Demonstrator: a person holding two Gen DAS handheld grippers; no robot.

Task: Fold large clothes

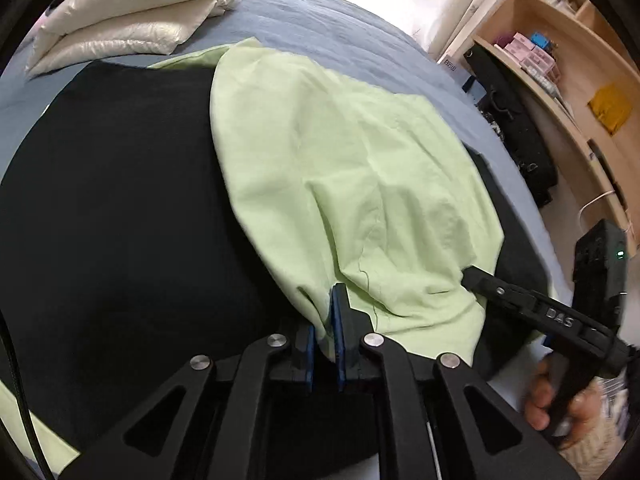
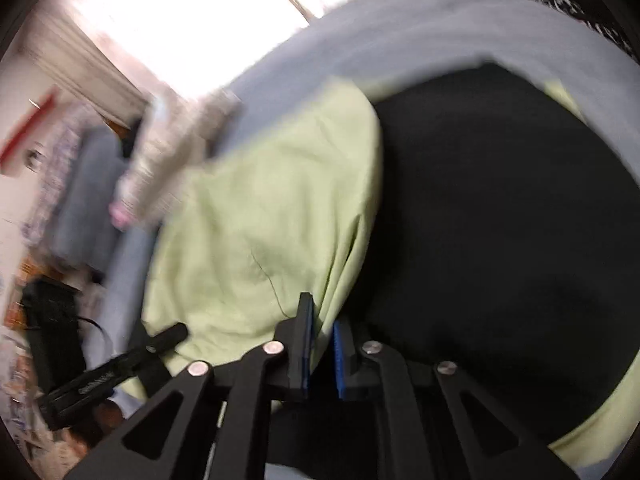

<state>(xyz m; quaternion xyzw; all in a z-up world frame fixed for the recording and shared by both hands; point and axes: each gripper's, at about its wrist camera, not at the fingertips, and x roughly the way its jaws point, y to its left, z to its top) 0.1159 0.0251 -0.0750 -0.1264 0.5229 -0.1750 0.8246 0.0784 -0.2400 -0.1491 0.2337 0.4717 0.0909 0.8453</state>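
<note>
**Green garment pinched at two points over a black cloth**

The light green garment [image 1: 340, 168] is the only one of its colour; it lies on one black cloth [image 1: 120, 208], which is spread on a blue-grey bed sheet [image 1: 320, 28]. Two grippers are at work. The left gripper [image 1: 325, 320] is clamped on the garment's near hem, fabric bunched between its blue pads. The right gripper [image 1: 472, 276], just right of that on the same hem, has its tip buried under the fabric in the left wrist view; in its own view [image 2: 322, 328] the cloth is pinched between its fingers. That right wrist view is smeared by motion blur, so the room beyond the garment is hard to read. The garment is wrinkled, folded over on itself, with ridges running toward the grips. Two white pillows [image 1: 132, 20] are stacked at the far end of the sheet.
</note>
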